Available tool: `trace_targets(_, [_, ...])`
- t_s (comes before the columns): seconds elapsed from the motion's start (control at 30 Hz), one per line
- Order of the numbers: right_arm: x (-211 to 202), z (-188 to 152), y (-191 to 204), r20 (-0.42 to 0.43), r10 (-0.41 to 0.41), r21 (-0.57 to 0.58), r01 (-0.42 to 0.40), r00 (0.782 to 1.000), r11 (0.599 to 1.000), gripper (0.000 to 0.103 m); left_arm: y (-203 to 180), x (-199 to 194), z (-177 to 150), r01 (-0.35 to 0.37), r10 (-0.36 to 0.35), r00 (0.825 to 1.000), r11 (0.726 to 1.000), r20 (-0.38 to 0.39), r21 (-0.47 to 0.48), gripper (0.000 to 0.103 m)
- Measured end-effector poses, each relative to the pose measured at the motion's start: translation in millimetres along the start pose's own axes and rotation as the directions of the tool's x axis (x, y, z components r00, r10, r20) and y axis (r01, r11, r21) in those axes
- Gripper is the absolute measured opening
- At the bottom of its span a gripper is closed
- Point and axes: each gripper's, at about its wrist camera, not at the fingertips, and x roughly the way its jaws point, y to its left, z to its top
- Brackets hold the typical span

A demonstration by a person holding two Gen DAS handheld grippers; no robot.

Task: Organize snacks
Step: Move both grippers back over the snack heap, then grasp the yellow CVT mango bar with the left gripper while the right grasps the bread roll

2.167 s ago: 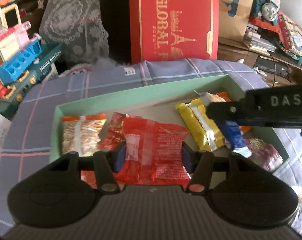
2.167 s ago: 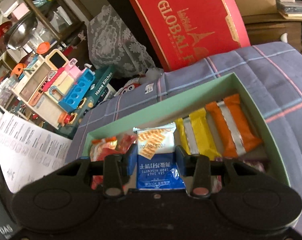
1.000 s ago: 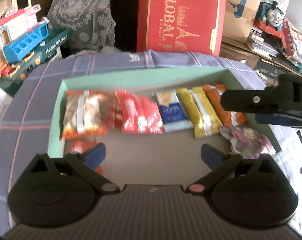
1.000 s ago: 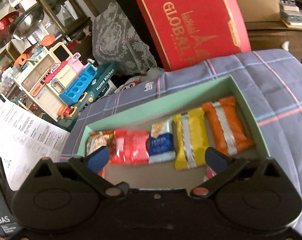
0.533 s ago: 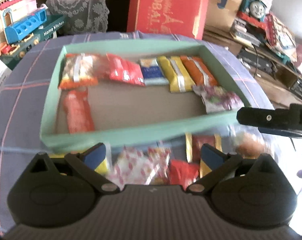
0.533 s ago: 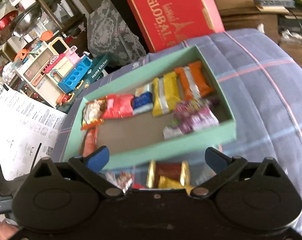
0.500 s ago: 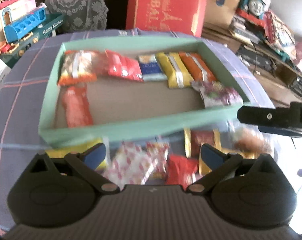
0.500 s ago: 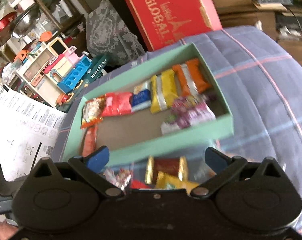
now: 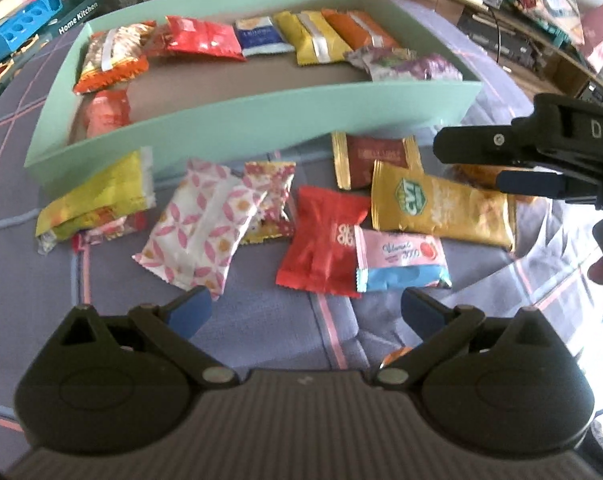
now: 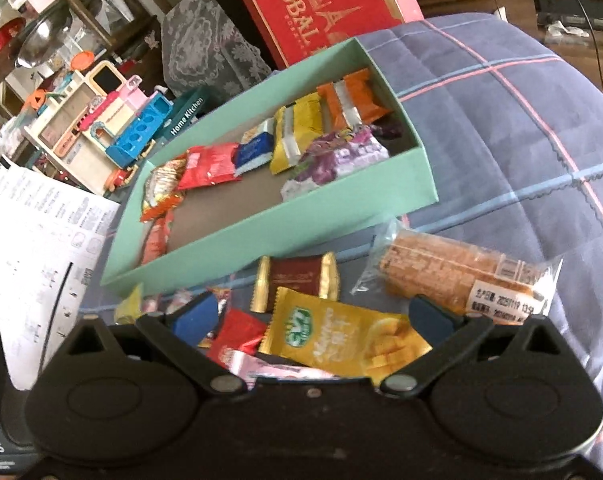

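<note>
A mint green box [image 9: 241, 120] [image 10: 285, 216] holds a row of snack packets along its far wall. Loose packets lie on the blue plaid cloth in front of it: a red one [image 9: 321, 240], a pink and blue one [image 9: 399, 260], a yellow mango one [image 9: 441, 206] [image 10: 341, 336], a maroon and gold one [image 9: 375, 158] [image 10: 297, 278], a white flowered one [image 9: 197, 228] and a clear-wrapped cake [image 10: 461, 276]. My left gripper [image 9: 305, 310] is open and empty, just short of the red packet. My right gripper [image 10: 309, 312] is open and empty over the yellow packet; it also shows in the left wrist view [image 9: 529, 160].
A red gift box [image 10: 321, 4] leans behind the green box. A toy kitchen set [image 10: 113, 120] and printed paper sheets [image 10: 33, 248] are to the left. Cluttered shelves with wires [image 9: 521, 20] stand to the right.
Both grippers let go of their packets in the box, opened, and pulled back toward me. They now hang over the loose packets in front of the box.
</note>
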Motion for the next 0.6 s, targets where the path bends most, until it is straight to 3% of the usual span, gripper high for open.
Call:
trace_targets(0.27, [8,-6,-20,-0.009,-0.006,0.048,0.007,1.0,0.999,0.103,-10,14,5,-0.037,0.038,0.999,0.999,-0.02,0.022,0.103])
trace_targets(0.6, [6,-14,-21,-0.055,0.061,0.134,-0.054,0.997,0.99,0.103,-2,15,7,-0.044,0.044,0.999,0.999,-0.003,-0.003,0.103])
